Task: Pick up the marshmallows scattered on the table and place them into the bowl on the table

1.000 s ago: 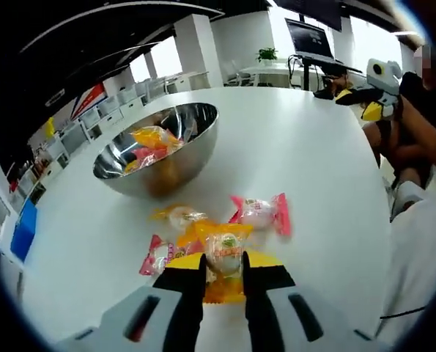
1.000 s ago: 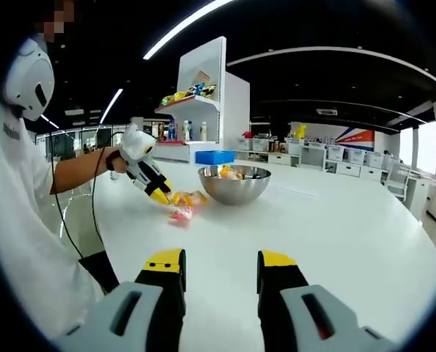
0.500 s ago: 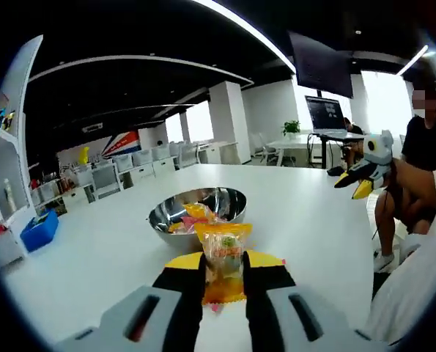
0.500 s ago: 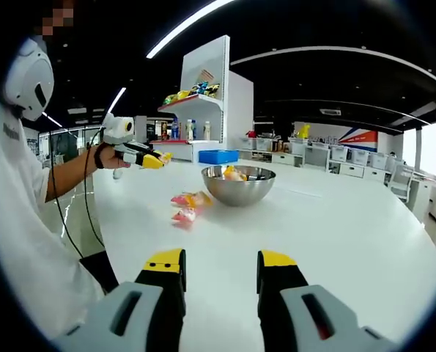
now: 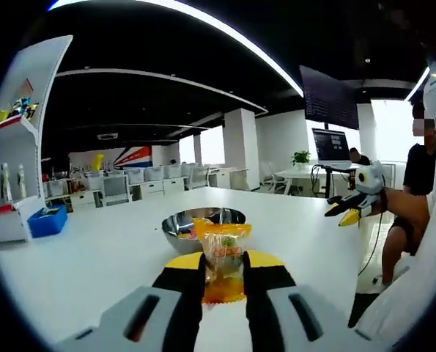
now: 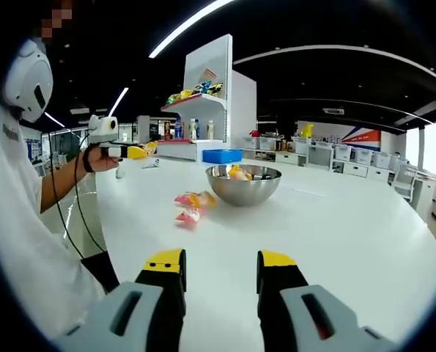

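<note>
The step in hand is the carry: 1 wrapped marshmallow is lifted off the surface and on its way to the bowl. In the left gripper view the left gripper point(image 5: 223, 268) has its jaws clamped on an orange-wrapped marshmallow point(image 5: 223, 258), which stands upright between the yellow-tipped jaws, and the steel bowl point(image 5: 203, 227) sits straight ahead on the white surface point(image 5: 86, 257), already holding some wrapped sweets. In the right gripper view the same gripper is held up in the air to the left of the bowl point(image 6: 243, 183), well apart from it, at the end of the person's outstretched arm.

The right gripper point(image 6: 220, 282) hangs low over the near part of the surface with its jaws apart and nothing between them. 2 more wrapped marshmallows lie just left of the bowl: a pink and orange one point(image 6: 194, 199) and a pink one point(image 6: 188, 215) nearer the camera.

Next, the left gripper likely needs to travel over the bowl's rim, then part its jaws so the packet drops inside. After that, the 2 packets beside the bowl remain to be collected.
</note>
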Tool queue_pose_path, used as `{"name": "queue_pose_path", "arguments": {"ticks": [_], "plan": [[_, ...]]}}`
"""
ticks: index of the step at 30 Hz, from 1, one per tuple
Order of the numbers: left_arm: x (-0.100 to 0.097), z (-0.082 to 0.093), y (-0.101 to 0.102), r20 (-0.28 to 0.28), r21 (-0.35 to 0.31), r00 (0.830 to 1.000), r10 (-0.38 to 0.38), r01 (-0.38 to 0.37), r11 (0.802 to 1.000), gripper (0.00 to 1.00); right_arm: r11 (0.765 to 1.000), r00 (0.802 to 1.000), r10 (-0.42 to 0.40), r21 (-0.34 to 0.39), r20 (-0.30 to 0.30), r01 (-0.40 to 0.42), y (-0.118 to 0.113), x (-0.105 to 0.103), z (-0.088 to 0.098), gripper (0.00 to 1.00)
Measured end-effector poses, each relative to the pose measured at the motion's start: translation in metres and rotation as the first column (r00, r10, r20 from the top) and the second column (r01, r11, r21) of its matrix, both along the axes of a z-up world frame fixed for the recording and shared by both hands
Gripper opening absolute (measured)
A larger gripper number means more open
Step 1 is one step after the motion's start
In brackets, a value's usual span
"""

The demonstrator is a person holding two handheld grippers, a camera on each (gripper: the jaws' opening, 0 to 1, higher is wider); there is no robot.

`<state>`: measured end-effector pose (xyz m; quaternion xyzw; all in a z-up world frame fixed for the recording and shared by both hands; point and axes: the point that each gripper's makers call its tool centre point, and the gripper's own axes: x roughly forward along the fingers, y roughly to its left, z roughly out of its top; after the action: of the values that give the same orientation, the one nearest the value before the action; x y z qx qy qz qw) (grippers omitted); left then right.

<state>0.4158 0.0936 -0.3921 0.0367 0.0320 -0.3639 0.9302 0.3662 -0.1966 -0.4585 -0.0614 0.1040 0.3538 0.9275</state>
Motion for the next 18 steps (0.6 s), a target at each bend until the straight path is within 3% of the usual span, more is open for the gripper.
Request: {"name": "queue_pose_path", "arguments": {"ticks": [5, 11, 17, 18], "plan": [[-0.001, 0.002, -0.001, 0.010, 0.008, 1.000, 0.003, -0.003, 1.000, 0.22, 1.000, 1.000, 0.003, 0.002, 0.004, -0.003, 0.000, -0.001, 0.002, 0.38], [0.013, 0.017, -0.011, 0.031, 0.033, 1.000, 0.005, -0.006, 0.999, 0.22, 1.000, 1.000, -0.004, 0.003, 0.001, 0.004, -0.003, 0.001, 0.000, 0.38], [0.043, 0.039, -0.025, 0.060, 0.020, 0.998, -0.002, 0.001, 1.000, 0.22, 1.000, 1.000, -0.001, 0.007, -0.003, 0.001, -0.001, 0.002, -0.002, 0.38], [0.057, 0.047, -0.030, 0.081, 0.023, 0.997, 0.001, -0.002, 1.000, 0.22, 1.000, 1.000, -0.002, 0.009, -0.004, 0.002, -0.001, 0.002, -0.002, 0.38]]}}
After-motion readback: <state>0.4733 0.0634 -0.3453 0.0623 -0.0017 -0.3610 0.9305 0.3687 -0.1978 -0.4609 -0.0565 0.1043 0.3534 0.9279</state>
